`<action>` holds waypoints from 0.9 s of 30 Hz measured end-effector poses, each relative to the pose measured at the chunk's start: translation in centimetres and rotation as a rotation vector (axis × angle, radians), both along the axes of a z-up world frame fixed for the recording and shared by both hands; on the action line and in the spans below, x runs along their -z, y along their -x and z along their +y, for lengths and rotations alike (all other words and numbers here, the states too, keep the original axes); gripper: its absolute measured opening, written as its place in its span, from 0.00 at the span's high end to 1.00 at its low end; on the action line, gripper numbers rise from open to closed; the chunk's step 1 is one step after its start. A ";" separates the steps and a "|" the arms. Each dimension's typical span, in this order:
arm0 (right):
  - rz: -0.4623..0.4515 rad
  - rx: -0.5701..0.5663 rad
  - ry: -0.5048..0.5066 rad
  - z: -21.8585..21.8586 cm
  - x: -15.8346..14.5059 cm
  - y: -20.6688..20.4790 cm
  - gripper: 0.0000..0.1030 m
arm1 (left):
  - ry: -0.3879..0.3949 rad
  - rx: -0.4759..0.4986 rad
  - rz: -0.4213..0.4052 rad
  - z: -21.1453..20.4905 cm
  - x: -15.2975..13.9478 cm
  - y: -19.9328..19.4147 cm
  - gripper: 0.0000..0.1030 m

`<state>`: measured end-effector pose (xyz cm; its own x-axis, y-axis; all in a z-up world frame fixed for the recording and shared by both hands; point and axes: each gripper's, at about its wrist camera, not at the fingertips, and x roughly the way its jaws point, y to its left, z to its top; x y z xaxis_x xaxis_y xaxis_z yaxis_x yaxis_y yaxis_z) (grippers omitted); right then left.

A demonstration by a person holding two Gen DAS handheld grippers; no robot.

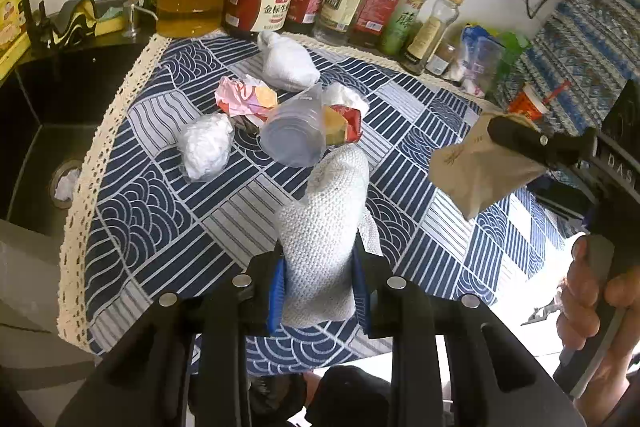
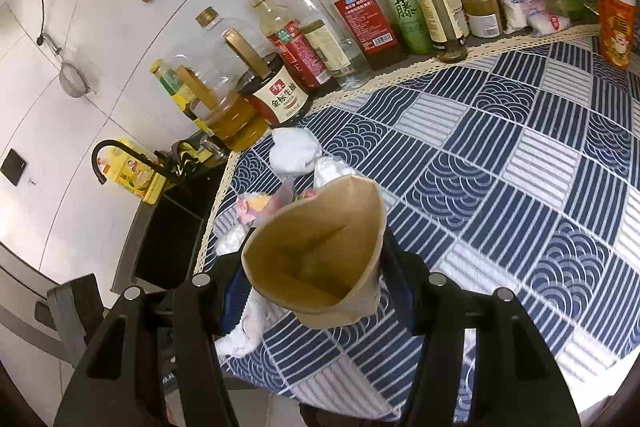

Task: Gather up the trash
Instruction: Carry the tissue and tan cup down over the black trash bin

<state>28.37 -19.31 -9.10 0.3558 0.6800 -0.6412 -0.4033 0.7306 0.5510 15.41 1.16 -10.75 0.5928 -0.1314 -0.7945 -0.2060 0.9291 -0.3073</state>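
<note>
The left hand-held gripper (image 1: 319,281) is clamped on a white cloth (image 1: 326,223) above the counter (image 1: 168,211). The right hand-held gripper (image 2: 316,291) pinches an open, empty paper bag (image 2: 320,251). Wads, wrappers and a tipped cup (image 1: 294,137) lie heaped on the counter.

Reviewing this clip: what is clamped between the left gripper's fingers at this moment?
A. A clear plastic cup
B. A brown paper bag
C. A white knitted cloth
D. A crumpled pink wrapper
C. In the left wrist view the left gripper is shut on the white knitted cloth, while the clear plastic cup lies on the tablecloth and the brown paper bag is in the right gripper.
</note>
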 end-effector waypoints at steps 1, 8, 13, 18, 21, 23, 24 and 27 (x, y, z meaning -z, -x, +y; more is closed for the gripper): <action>-0.002 0.001 0.000 0.0 -0.1 0.5 0.43 | -0.001 0.005 -0.007 0.0 -0.2 0.4 0.74; -0.019 0.007 0.027 0.2 -0.5 5.3 0.43 | 0.009 0.023 -0.045 0.1 -1.1 3.4 0.74; -0.028 0.007 0.040 0.5 -0.7 8.5 0.43 | 0.012 0.034 -0.060 0.4 -1.4 6.2 0.74; -0.026 0.004 0.045 1.0 -0.7 11.5 0.43 | 0.015 0.039 -0.067 1.0 -1.6 8.8 0.74; -0.023 -0.004 0.048 1.4 -0.5 13.1 0.43 | 0.013 0.044 -0.070 1.1 -1.6 10.2 0.74; -0.019 -0.010 0.047 1.7 -0.3 14.1 0.43 | 0.015 0.047 -0.070 1.2 -1.4 11.1 0.74; -0.018 -0.014 0.047 1.8 -0.2 14.7 0.43 | 0.015 0.047 -0.068 1.2 -1.3 11.4 0.74; -0.010 -0.025 0.048 2.3 0.1 15.9 0.43 | 0.020 0.047 -0.057 1.2 -0.7 12.7 0.74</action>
<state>12.42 -17.03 -9.24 0.3455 0.6576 -0.6695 -0.4270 0.7454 0.5119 2.74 2.41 -10.02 0.6297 -0.1758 -0.7567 -0.1440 0.9308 -0.3361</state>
